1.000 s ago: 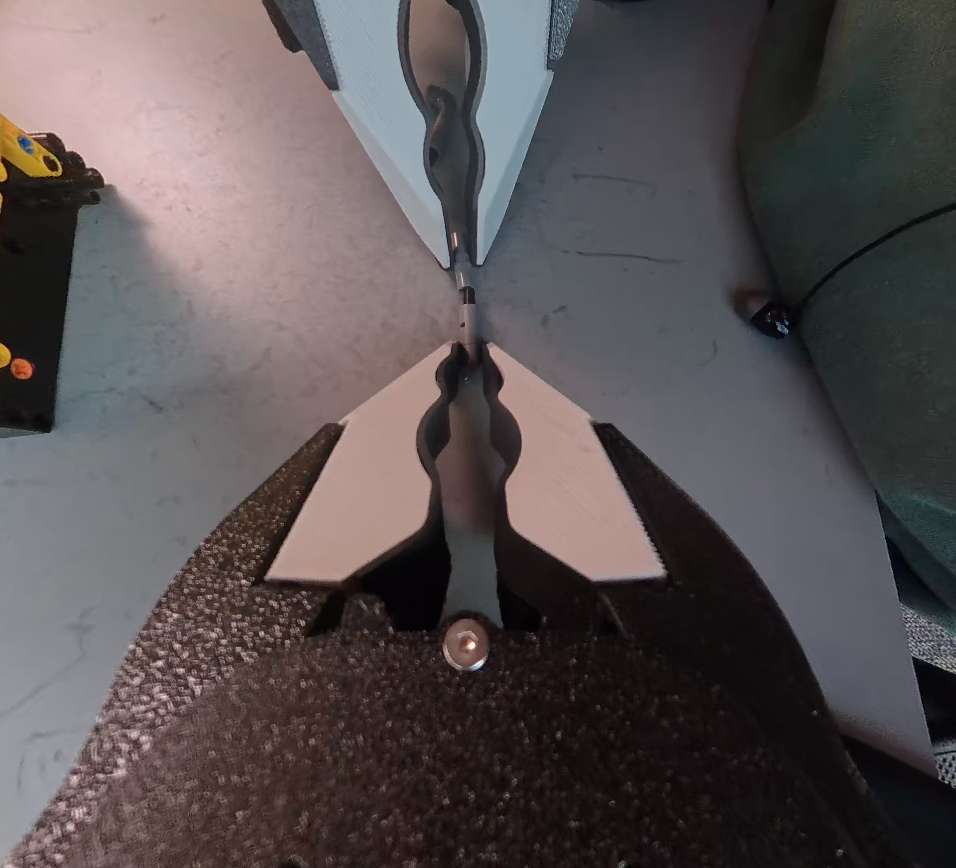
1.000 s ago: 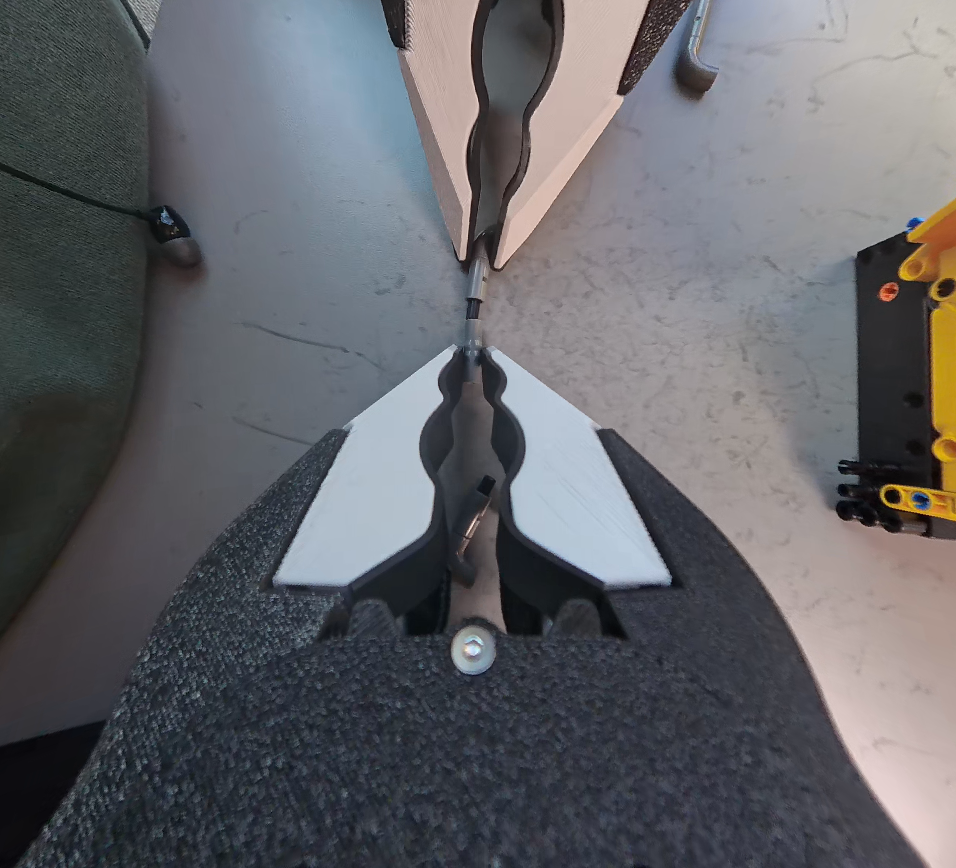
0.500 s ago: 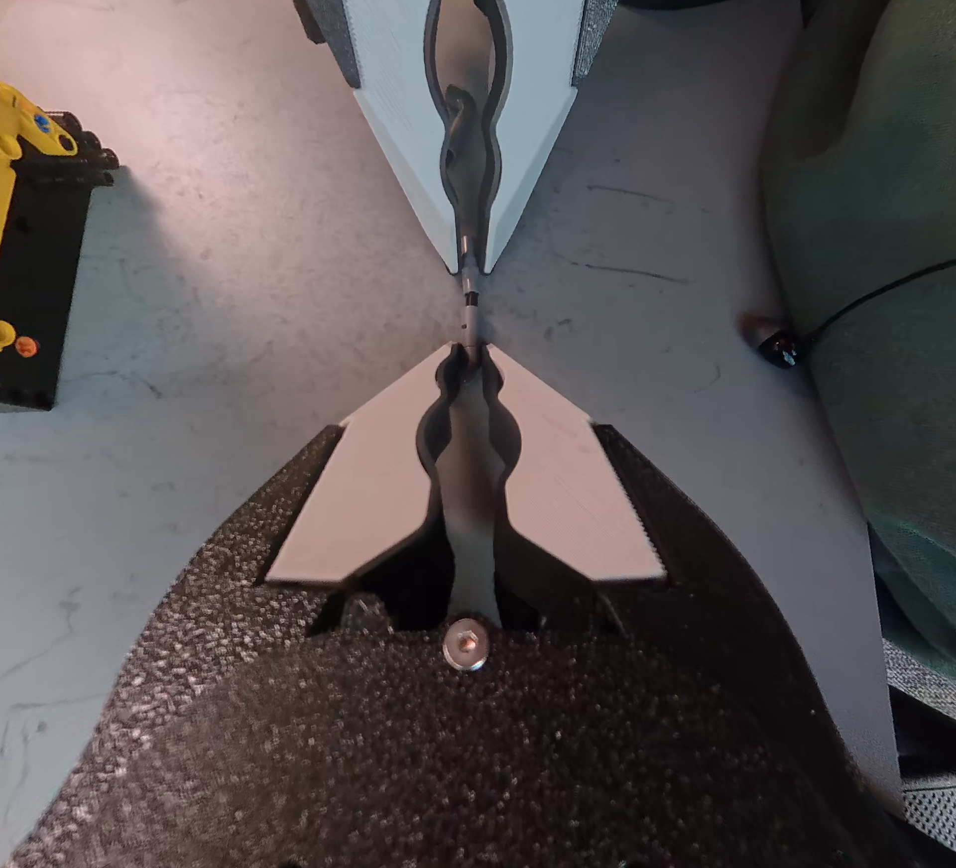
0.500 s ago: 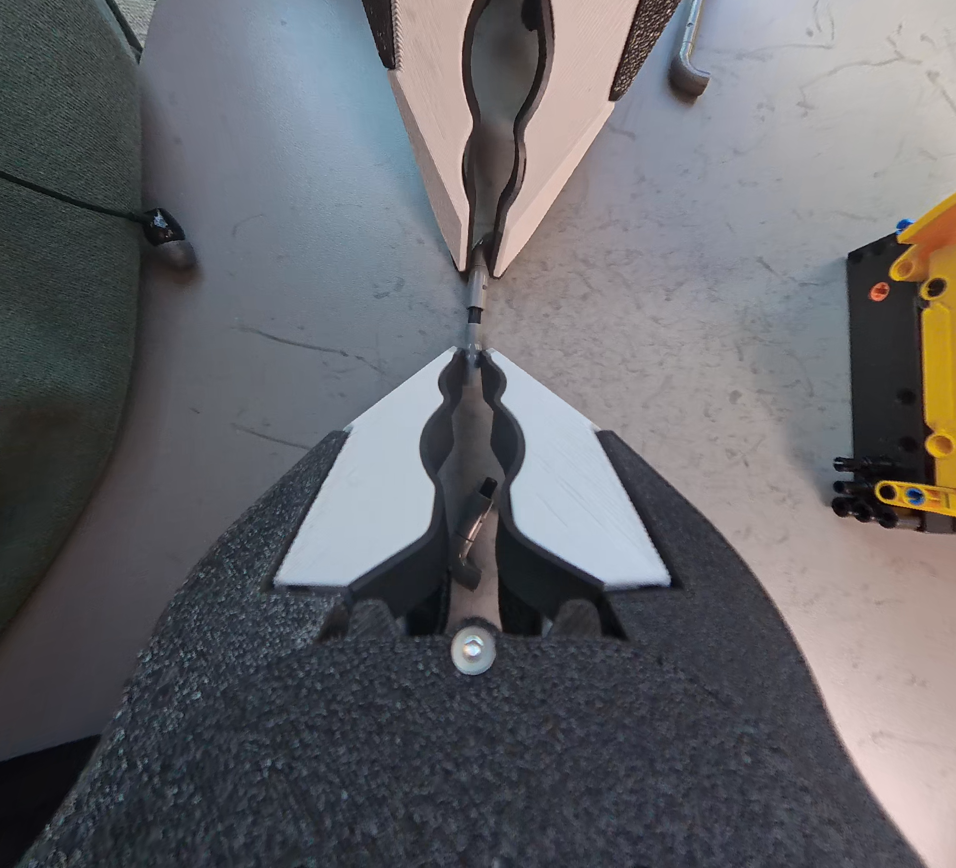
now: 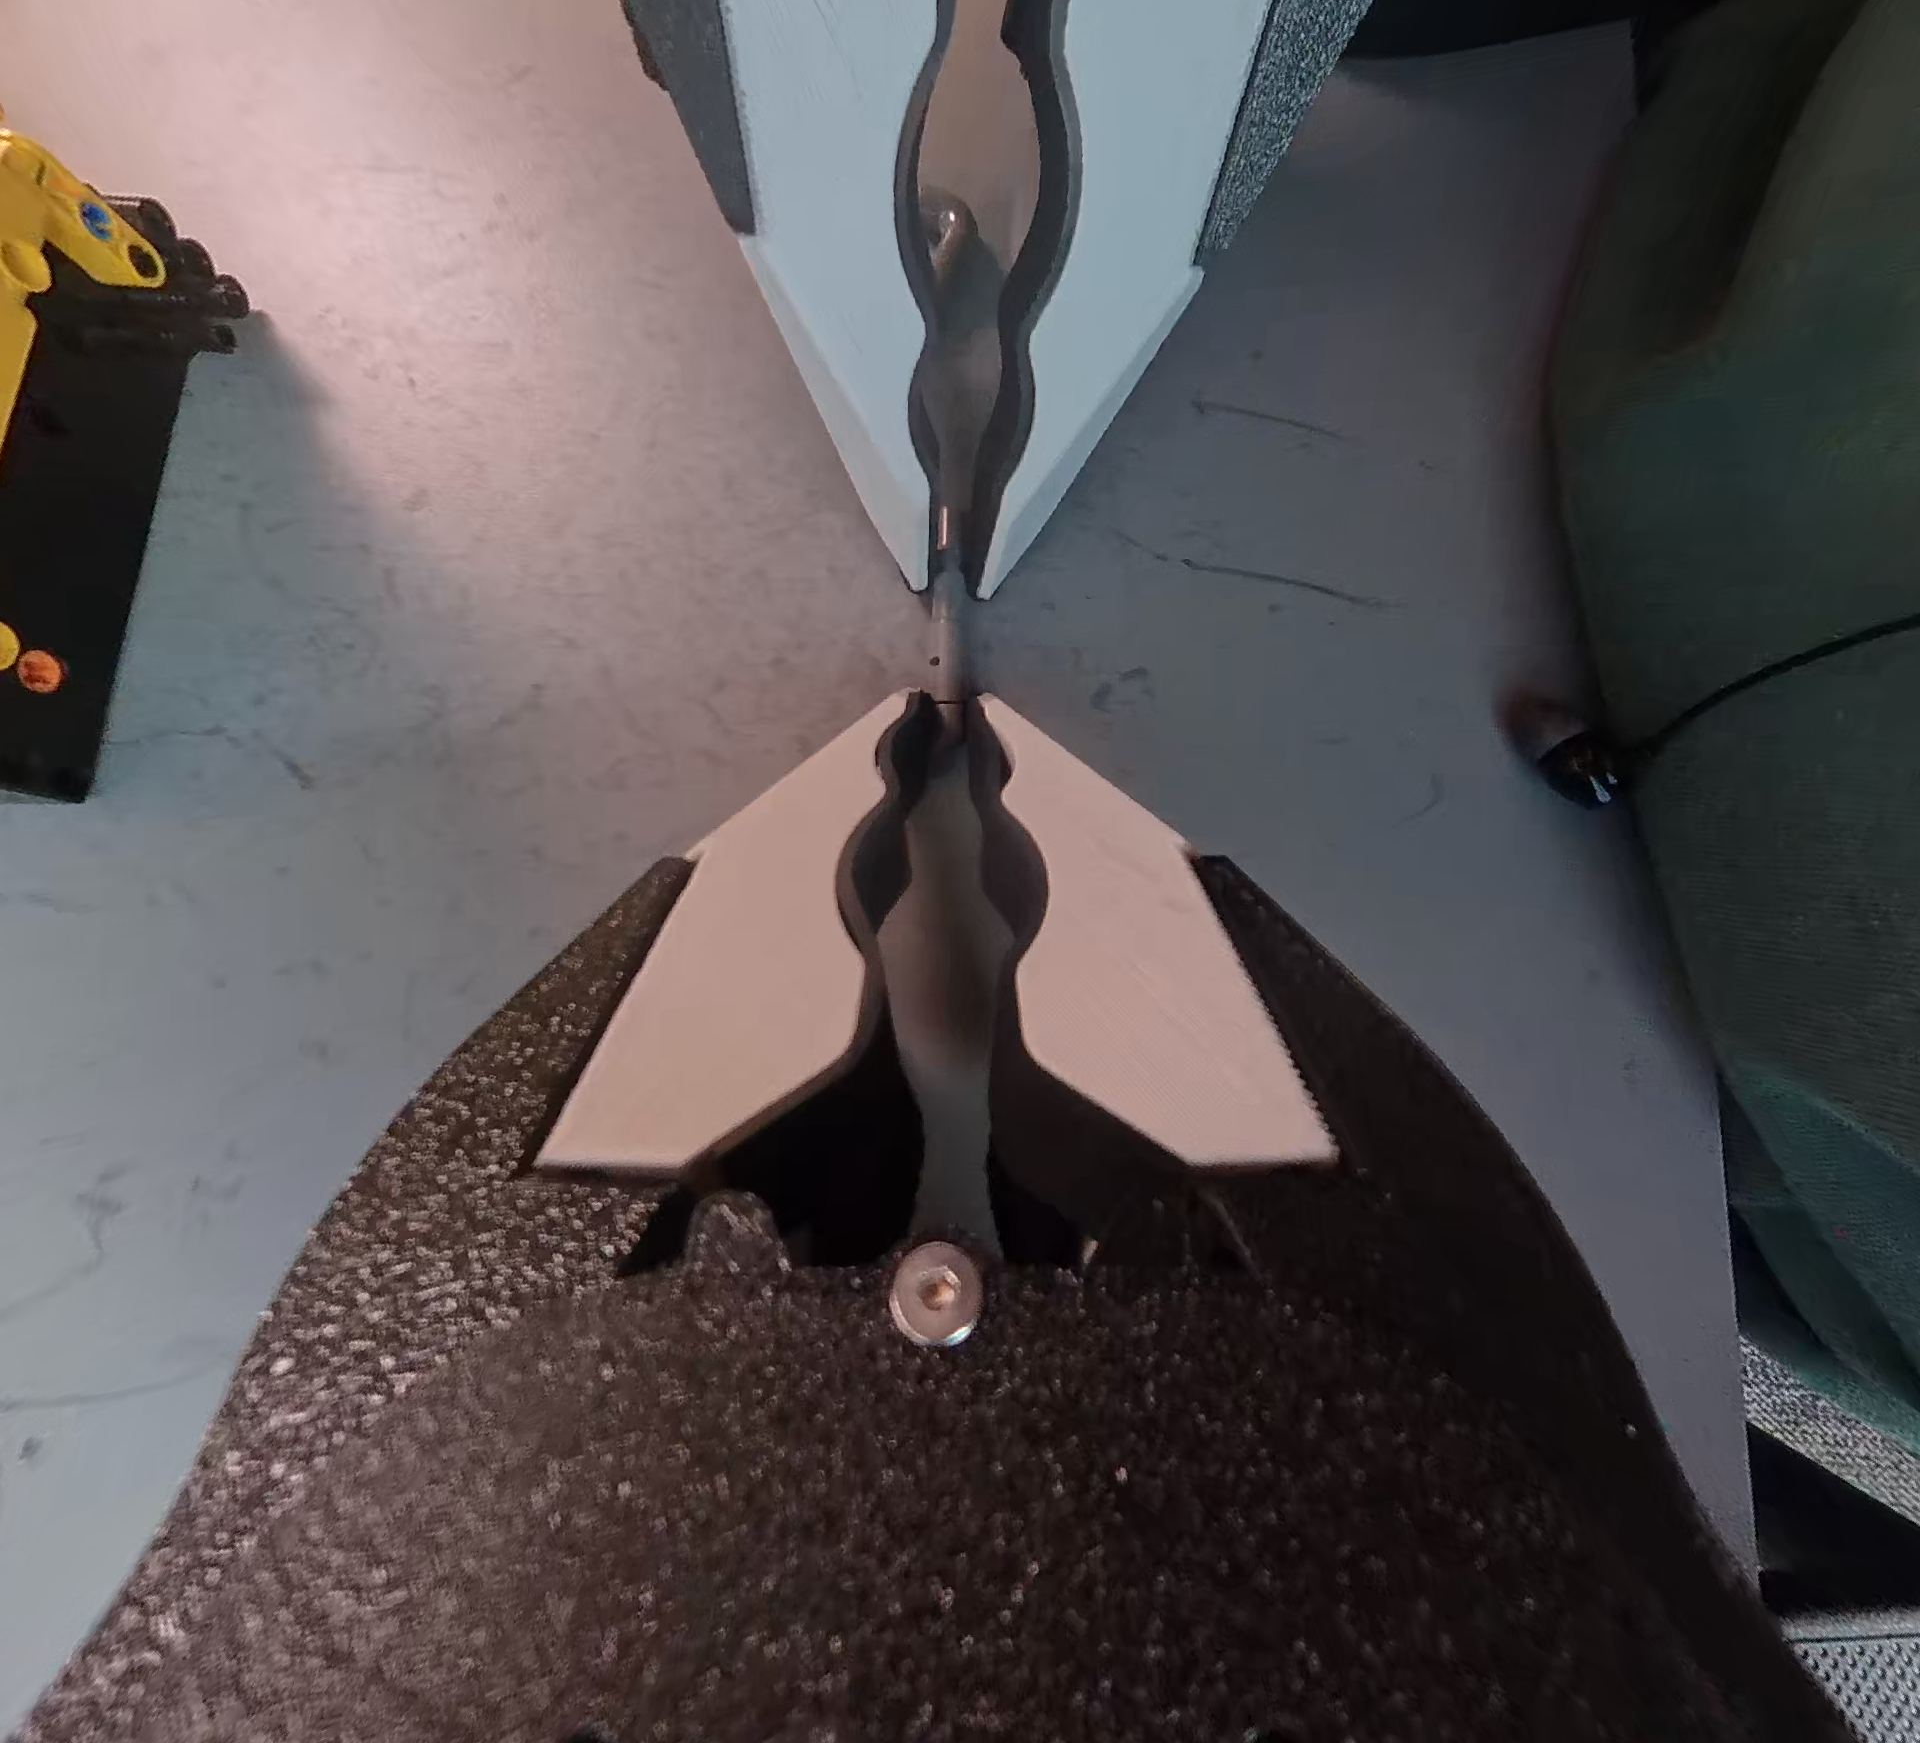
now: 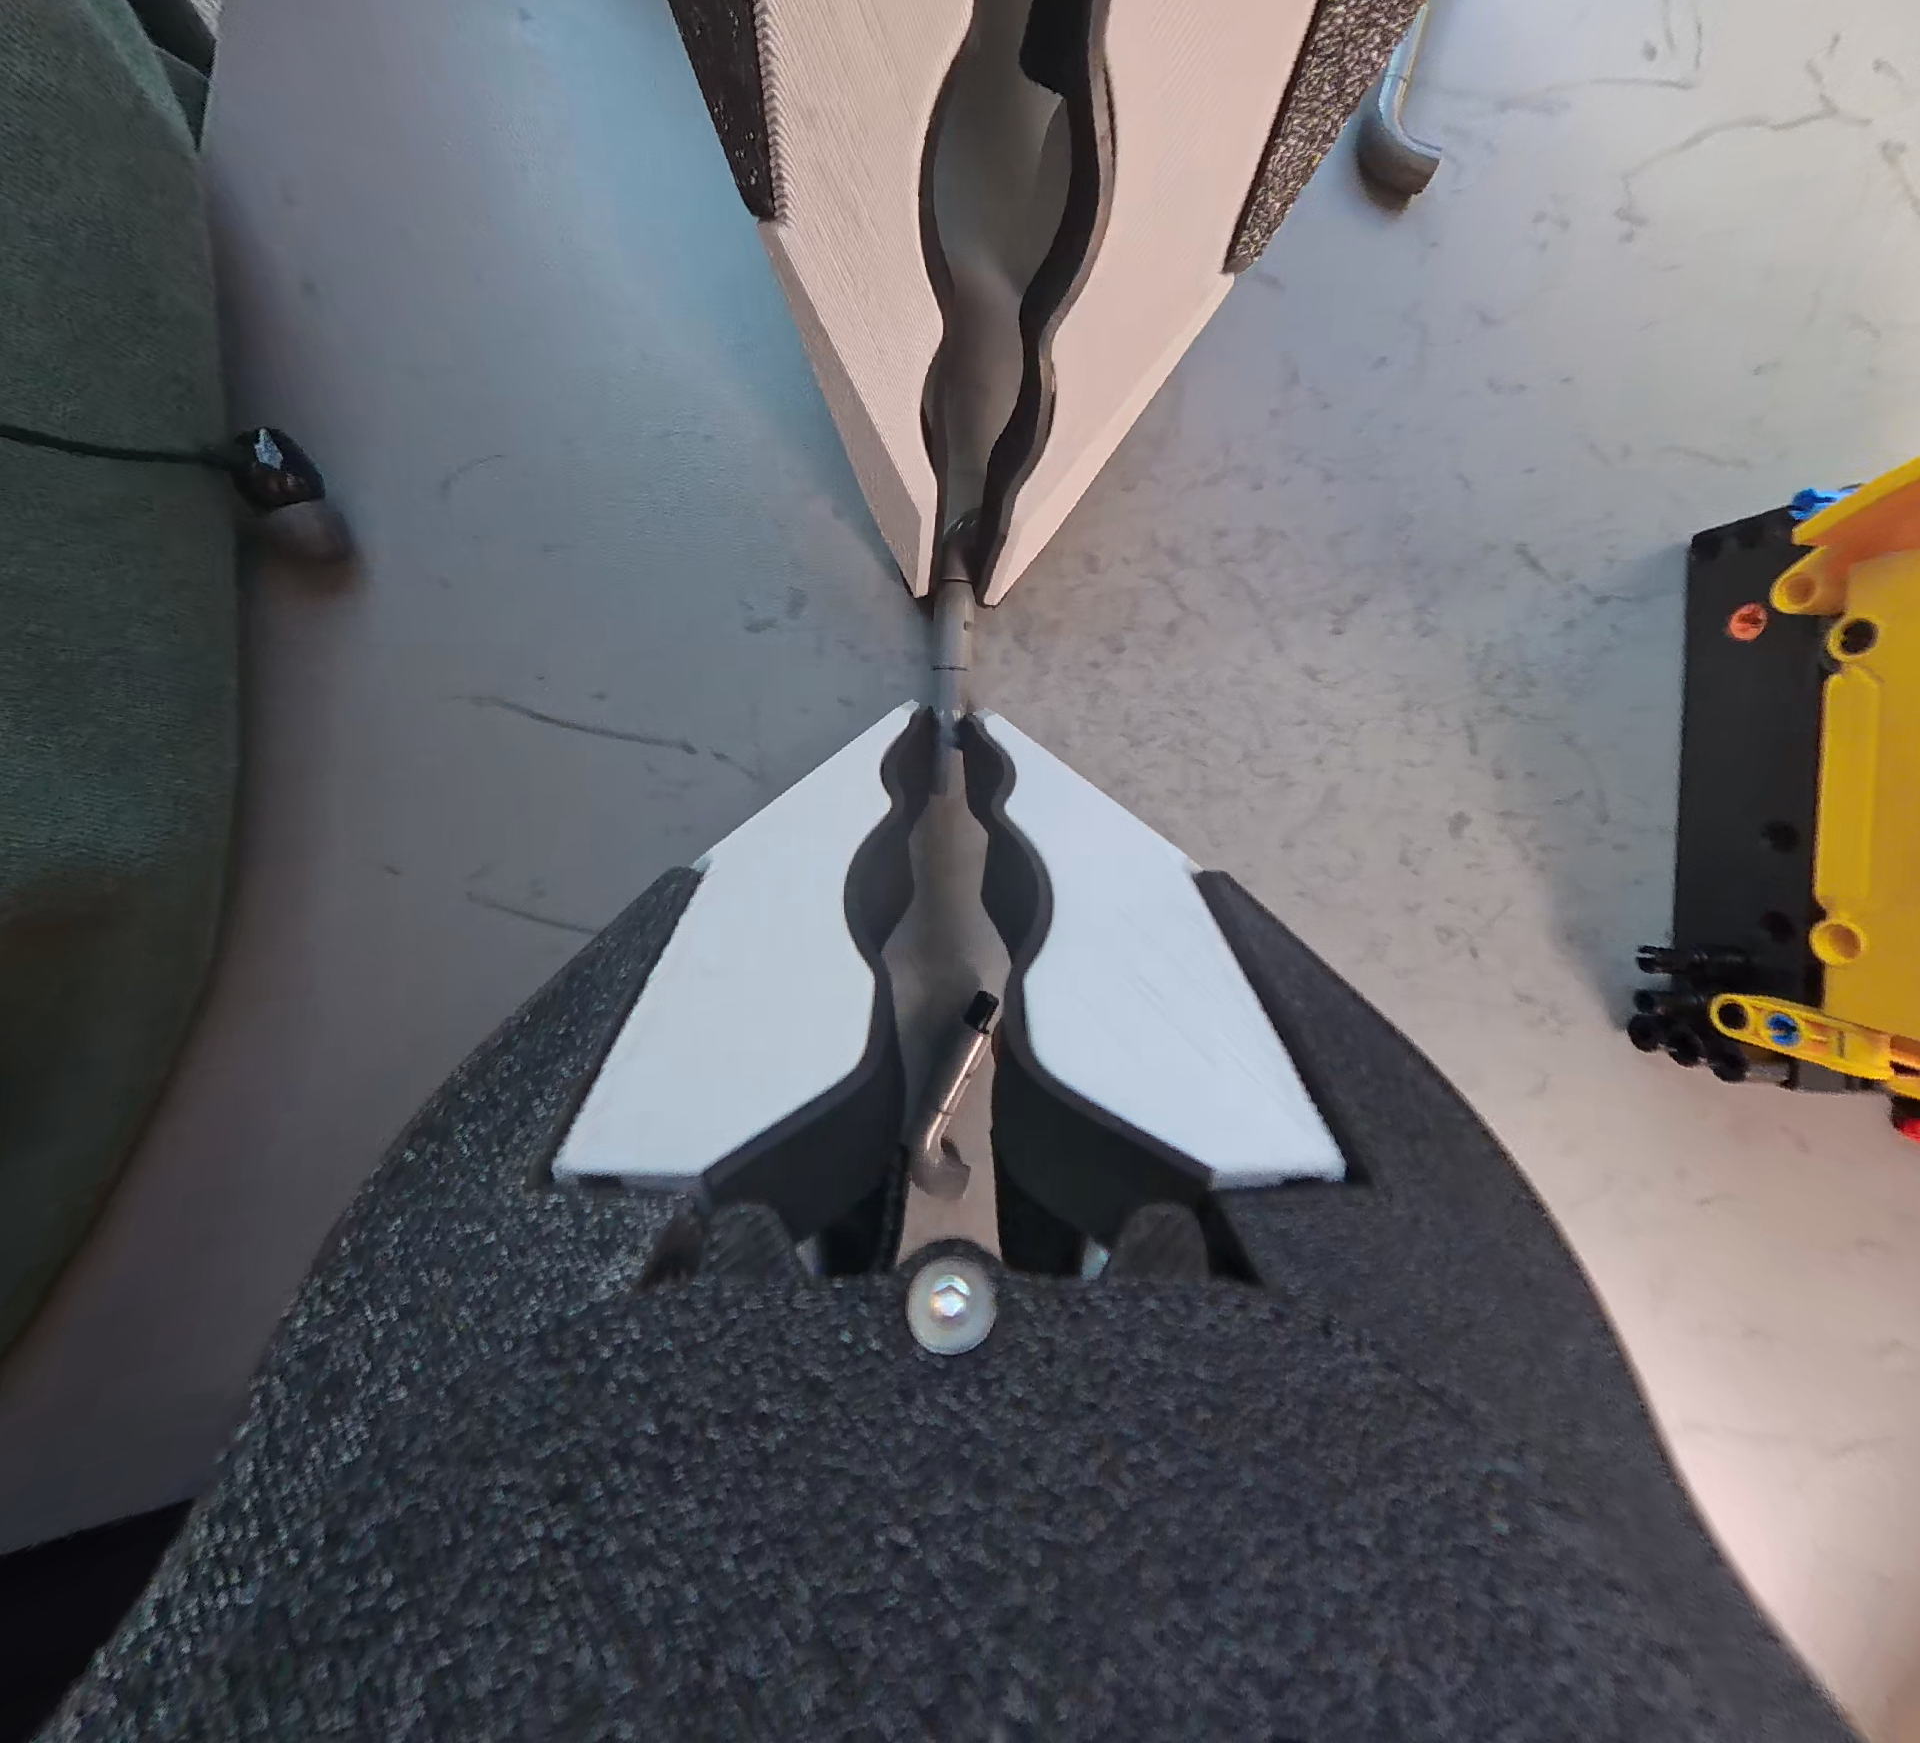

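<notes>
**Two grippers, one rod**

I see the grey scuffed tabletop (image 5: 416, 498) beneath; left gripper (image 5: 943, 702) and right gripper (image 6: 943, 714) pinch opposite ends of a thin grey jointed metal rod (image 6: 950, 644), tip to tip. Uneven pulling might bend or drop it.

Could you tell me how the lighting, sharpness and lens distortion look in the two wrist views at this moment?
Left wrist view: dim, pinkish cast on the table; left gripper sharp, the right gripper opposite bluish; wide-angle bowing at the edges. Right wrist view: brighter and whiter towards the yellow and black block assembly, shaded near the green cushion; the far gripper's upper part slightly blurred.
</notes>
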Motion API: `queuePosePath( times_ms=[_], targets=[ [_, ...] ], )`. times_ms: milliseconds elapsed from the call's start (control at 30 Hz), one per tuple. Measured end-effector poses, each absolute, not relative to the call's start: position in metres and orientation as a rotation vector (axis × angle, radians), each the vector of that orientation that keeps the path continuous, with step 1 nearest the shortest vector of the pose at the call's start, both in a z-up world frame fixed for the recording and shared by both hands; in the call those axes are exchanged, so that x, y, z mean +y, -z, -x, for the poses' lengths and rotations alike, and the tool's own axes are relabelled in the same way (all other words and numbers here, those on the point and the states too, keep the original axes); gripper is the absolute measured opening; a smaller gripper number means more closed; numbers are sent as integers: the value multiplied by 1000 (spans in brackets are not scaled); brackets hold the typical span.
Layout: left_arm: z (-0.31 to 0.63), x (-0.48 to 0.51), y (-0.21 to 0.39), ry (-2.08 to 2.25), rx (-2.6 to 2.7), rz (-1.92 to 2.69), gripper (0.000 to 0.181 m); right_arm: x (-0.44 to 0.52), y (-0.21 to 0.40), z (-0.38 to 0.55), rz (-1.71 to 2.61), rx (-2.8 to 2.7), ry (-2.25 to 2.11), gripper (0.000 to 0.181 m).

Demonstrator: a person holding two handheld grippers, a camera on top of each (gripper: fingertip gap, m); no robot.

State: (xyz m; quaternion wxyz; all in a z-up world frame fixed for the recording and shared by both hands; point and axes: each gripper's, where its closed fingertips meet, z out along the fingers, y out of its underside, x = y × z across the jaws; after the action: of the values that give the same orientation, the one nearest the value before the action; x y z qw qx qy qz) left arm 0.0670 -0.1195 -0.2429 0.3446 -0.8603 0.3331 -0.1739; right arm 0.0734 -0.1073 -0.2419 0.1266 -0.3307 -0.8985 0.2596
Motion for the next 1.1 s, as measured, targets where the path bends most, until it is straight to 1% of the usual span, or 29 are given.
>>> queuePosePath(
  times_ms=[267, 400, 633, 767, 867, 967, 1100],
  targets=[
    [-67, -120, 243, 456, 884, 2218, 6, -107, 243, -74, 910, -2684, -642, 4],
    [-65, -123, 241, 429, 940, 2190, 22, -107, 243, -74, 896, -2693, -642, 5],
    [-55, -129, 243, 451, 969, 2177, 12, -106, 243, -74, 889, -2666, -683, 6],
    [-56, -128, 243, 447, 984, 2162, 12, -106, 242, -75, 888, -2633, -733, 8],
    [-56, -128, 244, 447, 989, 2158, 12, -103, 242, -79, 926, -2639, -773, 14],
    [-56, -128, 243, 449, 990, 2155, 12, -100, 243, -82, 950, -2647, -802, 13],
    [-57, -128, 243, 459, 991, 2156, 11, -102, 243, -84, 954, -2654, -836, 6]
  ],
)
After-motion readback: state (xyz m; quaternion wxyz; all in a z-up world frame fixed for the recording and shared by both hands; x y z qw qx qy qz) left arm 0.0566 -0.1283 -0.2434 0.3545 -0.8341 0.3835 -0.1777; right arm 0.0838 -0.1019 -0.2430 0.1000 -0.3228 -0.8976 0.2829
